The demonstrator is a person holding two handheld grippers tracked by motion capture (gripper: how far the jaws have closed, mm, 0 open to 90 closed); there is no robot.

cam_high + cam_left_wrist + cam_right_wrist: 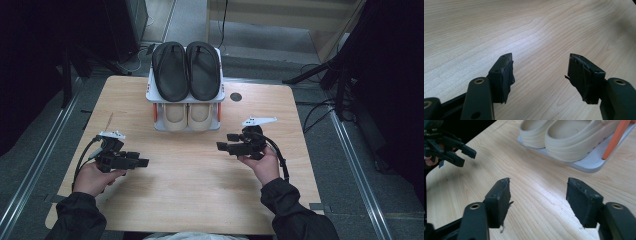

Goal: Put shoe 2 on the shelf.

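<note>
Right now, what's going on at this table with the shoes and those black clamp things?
A person sits at a wooden table holding a two-jaw gripper in each hand. The left gripper and the right gripper both hover over bare wood with jaws open, holding nothing. At the far side stands a small two-level shoe rack: black flip-flops on the top shelf, beige clogs on the bottom one. Nothing has been picked up yet.
</note>
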